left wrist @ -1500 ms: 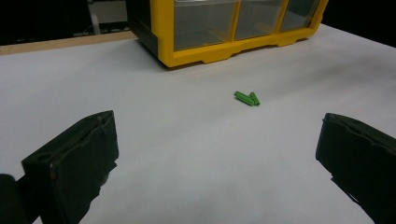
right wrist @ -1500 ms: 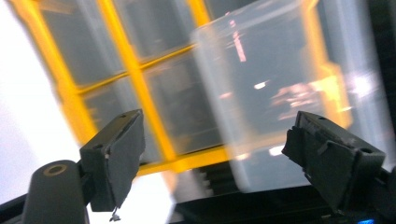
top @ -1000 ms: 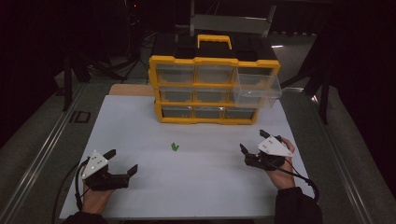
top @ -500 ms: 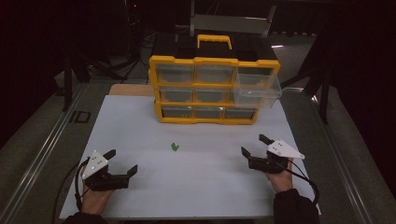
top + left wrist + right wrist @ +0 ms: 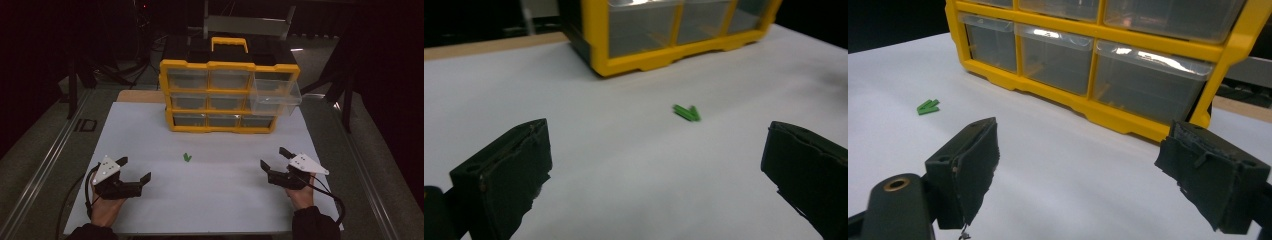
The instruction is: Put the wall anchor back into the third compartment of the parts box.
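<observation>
- High view: the small green piece (image 5: pixel 187 157) lies on the white table (image 5: pixel 150 125), between the left gripper (image 5: pixel 135 170) and right gripper (image 5: pixel 276 158), in front of the yellow drawer cabinet (image 5: pixel 229 95)
- Left gripper view: jaws wide apart; the piece (image 5: pixel 687 113) looks light, stiff and tiny, probably best pinched across its width
- Right gripper view: jaws apart, empty; the piece (image 5: pixel 928 106) lies well off to the left

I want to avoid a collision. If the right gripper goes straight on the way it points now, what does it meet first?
Probably the yellow drawer cabinet: the right gripper aims its open jaws at the bottom drawers, bare white tabletop between.
</observation>
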`<state>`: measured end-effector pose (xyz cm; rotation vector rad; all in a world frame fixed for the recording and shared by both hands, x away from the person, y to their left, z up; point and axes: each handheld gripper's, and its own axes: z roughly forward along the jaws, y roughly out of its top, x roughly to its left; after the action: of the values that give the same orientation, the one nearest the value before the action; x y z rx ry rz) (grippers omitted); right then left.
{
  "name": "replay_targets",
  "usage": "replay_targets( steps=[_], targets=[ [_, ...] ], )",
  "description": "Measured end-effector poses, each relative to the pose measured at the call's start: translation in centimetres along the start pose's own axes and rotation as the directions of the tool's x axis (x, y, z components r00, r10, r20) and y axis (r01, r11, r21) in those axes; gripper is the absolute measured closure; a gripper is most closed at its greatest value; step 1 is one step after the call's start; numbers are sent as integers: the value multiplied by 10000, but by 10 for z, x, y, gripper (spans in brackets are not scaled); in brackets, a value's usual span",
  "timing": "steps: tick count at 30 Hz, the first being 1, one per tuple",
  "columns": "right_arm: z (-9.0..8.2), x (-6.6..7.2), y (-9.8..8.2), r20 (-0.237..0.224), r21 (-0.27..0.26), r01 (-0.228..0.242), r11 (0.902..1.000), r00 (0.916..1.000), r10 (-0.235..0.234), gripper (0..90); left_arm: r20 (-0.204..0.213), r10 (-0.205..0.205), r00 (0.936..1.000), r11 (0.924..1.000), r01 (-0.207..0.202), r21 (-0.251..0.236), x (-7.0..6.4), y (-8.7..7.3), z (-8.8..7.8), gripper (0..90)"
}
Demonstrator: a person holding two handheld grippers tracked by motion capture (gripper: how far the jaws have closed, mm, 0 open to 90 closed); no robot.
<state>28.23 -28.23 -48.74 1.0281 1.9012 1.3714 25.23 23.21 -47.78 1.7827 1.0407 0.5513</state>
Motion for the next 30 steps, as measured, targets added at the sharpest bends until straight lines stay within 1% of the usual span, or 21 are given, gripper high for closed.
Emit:
replay_targets(
  steps=[2, 5, 8, 11, 12, 13, 15, 16, 17, 18, 20, 21, 22, 24, 25, 27, 29, 30],
  targets=[
    [1, -1, -2, -78, 0, -313, 9995, 9995, 313, 145, 91, -68, 9999, 10000, 68, 72, -1, 5, 5, 13],
    [1, 2, -3, 55, 110, -98, 9999, 9999, 98, 143, 217, -222, 9995, 9996, 219, 150, -2, 11, 13, 16],
    [1, 3, -3, 60, 62, 135, 9999, 9999, -135, 143, 448, -356, 9984, 9991, 346, 240, -3, 18, 23, 16],
    [1, 1, -3, 102, 19, 149, 9999, 9998, -149, 143, 607, -411, 9973, 9985, 388, 384, -5, 24, 33, 17],
    [2, 1, -3, 110, 9, 136, 9999, 9998, -136, 143, 602, -402, 9974, 9983, 375, 449, -5, 26, 36, 17],
    [2, 1, -3, 99, 22, 97, 10000, 9999, -97, 143, 577, -318, 9978, 9983, 290, 502, -6, 29, 38, 17],
    [3, 1, -4, 105, 55, 86, 9999, 9999, -86, 143, 552, -275, 9981, 9976, 239, 652, -7, 35, 42, 20],
    [3, 1, -4, 87, 51, 116, 9999, 9999, -116, 143, 418, -96, 9991, 9969, 63, 783, -8, 40, 44, 19],
    [3, 1, -4, 94, 67, 154, 9999, 9998, -154, 143, 283, 113, 9995, 9965, -136, 831, -9, 46, 46, 20],
    [3, 2, -5, 111, 58, 158, 9999, 9998, -158, 144, 272, 210, 9994, 9964, -232, 812, -9, 54, 46, 20],
    [2, 1, -4, 103, -27, 124, 9999, 9999, -124, 144, 365, 272, 9990, 9963, -301, 800, -11, 70, 49, 23],
    [2, 1, -4, 116, -51, 140, 9999, 9998, -139, 144, 420, 333, 9986, 9960, -366, 813, -12, 76, 51, 23],
    [1, 1, -4, 116, -45, 130, 9999, 9998, -130, 144, 377, 372, 9986, 9961, -401, 790, -13, 81, 53, 25],
    [1, 1, -3, 97, -63, 127, 9999, 9999, -126, 145, 484, 333, 9983, 9952, -376, 901, -15, 85, 60, 36],
    [1, 1, -3, 97, -74, 139, 9999, 9999, -138, 145, 451, 358, 9983, 9940, -402, 1015, -16, 86, 64, 40],
    [1, 1, -3, 106, -86, 151, 9998, 9998, -150, 145, 416, 424, 9982, 9908, -474, 1271, -18, 86, 73, 57],
    [1, 1, -3, 115, -115, 146, 9998, 9998, -145, 145, 471, 434, 9979, 9871, -501, 1520, -20, 85, 82, 66],
    [1, 1, -3, 121, -121, 135, 9998, 9998, -133, 145, 412, 458, 9981, 9848, -520, 1656, -21, 84, 87, 68]
  ],
)
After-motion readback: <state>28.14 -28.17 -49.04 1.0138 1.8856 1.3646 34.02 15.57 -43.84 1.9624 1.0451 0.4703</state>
